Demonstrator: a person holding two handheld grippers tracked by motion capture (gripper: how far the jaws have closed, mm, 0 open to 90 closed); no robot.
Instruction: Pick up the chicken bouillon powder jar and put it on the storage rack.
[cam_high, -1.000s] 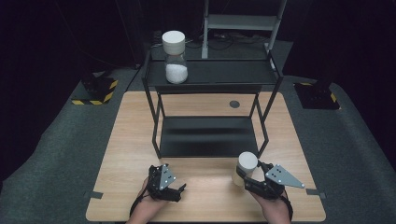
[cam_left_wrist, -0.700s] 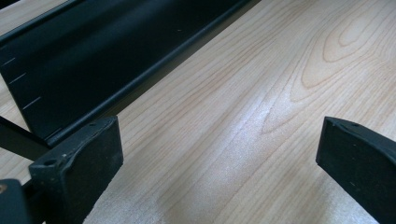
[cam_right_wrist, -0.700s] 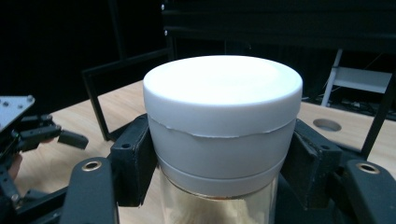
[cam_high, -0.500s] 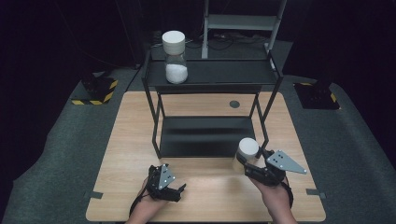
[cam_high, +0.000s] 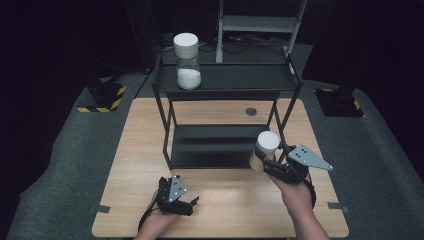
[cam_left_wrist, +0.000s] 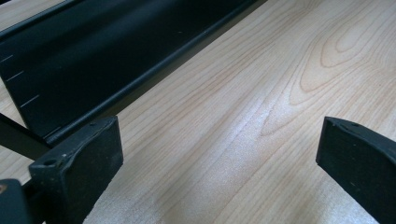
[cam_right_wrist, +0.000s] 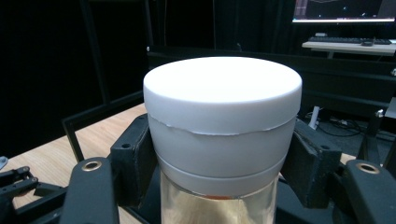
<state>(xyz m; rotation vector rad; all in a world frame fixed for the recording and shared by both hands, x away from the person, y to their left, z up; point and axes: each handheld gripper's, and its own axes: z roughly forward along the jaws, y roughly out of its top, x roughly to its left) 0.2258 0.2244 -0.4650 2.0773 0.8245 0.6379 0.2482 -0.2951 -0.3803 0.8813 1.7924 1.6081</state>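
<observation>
**Desk:** The fingers (cam_right_wrist: 135, 154) of the right gripper (cam_high: 274, 161) — what are they doing?

**Photographer:** They are clamping the white lid (cam_right_wrist: 222, 95) of a clear glass jar (cam_high: 264, 150), one black pad pressing on each side just under the lid's rim. In the high view, that jar is sitting right of centre in the frame, in front of the right-hand legs of the black metal shelf rack (cam_high: 227, 80), and the person's right hand (cam_high: 296, 196) is coming up from the bottom edge.

**Desk:** And the other side?

**Photographer:** The left gripper (cam_high: 186, 205) is lying low at the bottom left of centre, on the wooden table (cam_high: 135, 150). Its jaws are standing wide apart with nothing between them; in the left gripper view, bare wood grain is running between the two pads, and the rack's dark lower shelf (cam_left_wrist: 93, 60) is crossing the upper left of the frame.

**Desk:** Anything else on the rack?

**Photographer:** A second jar (cam_high: 187, 61), white-lidded and partly filled with white powder, is standing upright on the top shelf at the upper left of centre, well apart from the held one.
</observation>
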